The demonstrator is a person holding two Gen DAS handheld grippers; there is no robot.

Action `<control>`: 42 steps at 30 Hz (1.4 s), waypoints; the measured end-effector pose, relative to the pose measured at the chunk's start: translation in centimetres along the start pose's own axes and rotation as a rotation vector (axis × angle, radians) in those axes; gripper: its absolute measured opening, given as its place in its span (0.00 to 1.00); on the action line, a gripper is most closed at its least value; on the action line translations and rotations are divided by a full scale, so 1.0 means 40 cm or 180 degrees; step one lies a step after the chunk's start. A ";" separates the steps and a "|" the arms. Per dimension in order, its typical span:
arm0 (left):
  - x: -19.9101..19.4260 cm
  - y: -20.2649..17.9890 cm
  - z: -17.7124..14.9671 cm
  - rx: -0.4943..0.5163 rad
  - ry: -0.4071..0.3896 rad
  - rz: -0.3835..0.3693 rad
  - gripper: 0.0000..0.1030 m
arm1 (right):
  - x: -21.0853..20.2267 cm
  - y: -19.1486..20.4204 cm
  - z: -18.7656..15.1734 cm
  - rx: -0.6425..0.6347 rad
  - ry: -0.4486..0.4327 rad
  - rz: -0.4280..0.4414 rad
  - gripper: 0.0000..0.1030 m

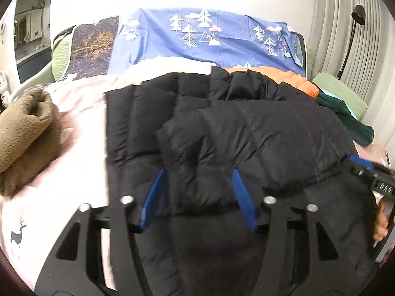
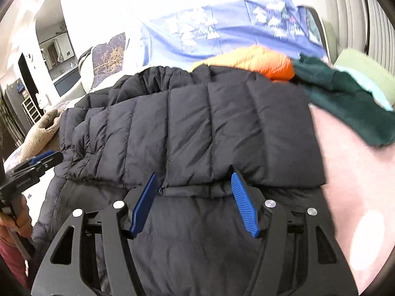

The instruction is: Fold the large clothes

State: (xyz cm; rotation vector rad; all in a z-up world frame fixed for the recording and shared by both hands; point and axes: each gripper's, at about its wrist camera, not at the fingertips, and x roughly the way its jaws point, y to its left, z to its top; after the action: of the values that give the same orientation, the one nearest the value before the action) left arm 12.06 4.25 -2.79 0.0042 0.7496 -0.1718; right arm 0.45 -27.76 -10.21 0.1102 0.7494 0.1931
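Both tools stand released over the black puffer jacket point(image 1: 222, 133), which lies spread on the pink bedsheet point(image 1: 79, 153) with one part already folded over the body. My left tool point(image 1: 197, 197) has its blue fingers point(image 1: 154, 197) wide apart on either side of a puffy folded-over section, nothing pinched between them. My right tool point(image 2: 195, 202) is likewise spread, straddling the hem band of the folded layer, touching or just above the fabric; I cannot tell which.

I judge the jacket to be light but bulky, soft and springy, with a slick shell that will slide and puff back open. I would take hold at the stitched hem or a quilting seam, where the fabric is thin enough to pinch, rather than on a fat baffle.

Around it: an orange garment point(image 2: 259, 61) just beyond the collar, partly under it, and a dark green garment point(image 2: 345, 98) near the far right corner. A brown plush blanket point(image 1: 27, 138) sits to the left, apart from the jacket. A blue tree-print cloth point(image 1: 197, 34) covers the headboard. The orange piece looks most likely to be dragged along if the jacket's far end is lifted.
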 end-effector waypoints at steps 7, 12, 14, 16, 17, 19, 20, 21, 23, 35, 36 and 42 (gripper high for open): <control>-0.041 0.033 -0.081 0.0024 0.0147 0.0063 0.69 | -0.067 -0.023 -0.041 0.0058 0.0018 -0.0075 0.61; -0.081 0.044 -0.142 0.0072 0.0198 0.0028 0.73 | -0.126 -0.024 -0.074 -0.0018 -0.0076 -0.0290 0.62; -0.094 0.066 -0.161 -0.0039 0.0230 0.0042 0.76 | -0.134 -0.031 -0.086 -0.0009 -0.0023 -0.0327 0.65; -0.107 0.086 -0.176 -0.0151 0.0234 0.0041 0.79 | -0.142 -0.047 -0.098 0.0046 0.0047 -0.0345 0.71; -0.114 0.099 -0.185 -0.0194 0.0246 0.0016 0.80 | -0.149 -0.055 -0.103 0.0072 0.0056 -0.0356 0.71; -0.123 0.118 -0.203 -0.0237 0.0280 -0.0017 0.81 | -0.163 -0.079 -0.118 0.0140 0.0052 -0.0398 0.73; -0.125 0.128 -0.212 -0.0251 0.0310 -0.0012 0.81 | -0.166 -0.092 -0.124 0.0180 0.0057 -0.0437 0.73; -0.126 0.133 -0.218 -0.0257 0.0335 -0.0002 0.81 | -0.167 -0.105 -0.131 0.0233 0.0072 -0.0477 0.74; -0.124 0.145 -0.230 -0.0292 0.0386 0.0029 0.81 | -0.164 -0.132 -0.143 0.0380 0.0128 -0.0511 0.74; -0.138 0.161 -0.289 -0.0330 0.0645 -0.0066 0.83 | -0.171 -0.229 -0.227 0.0898 0.0406 -0.0522 0.74; -0.136 0.162 -0.296 -0.0330 0.0664 -0.0066 0.83 | -0.172 -0.237 -0.234 0.0938 0.0423 -0.0511 0.74; -0.148 0.158 -0.314 -0.0285 0.0675 -0.0139 0.83 | -0.183 -0.252 -0.255 0.1074 0.0438 -0.0417 0.74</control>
State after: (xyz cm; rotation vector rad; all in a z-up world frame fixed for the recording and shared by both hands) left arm 0.30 12.19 -8.34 -0.0801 0.9690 -0.1809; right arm -10.43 -38.87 -14.44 0.3701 0.9192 -0.0528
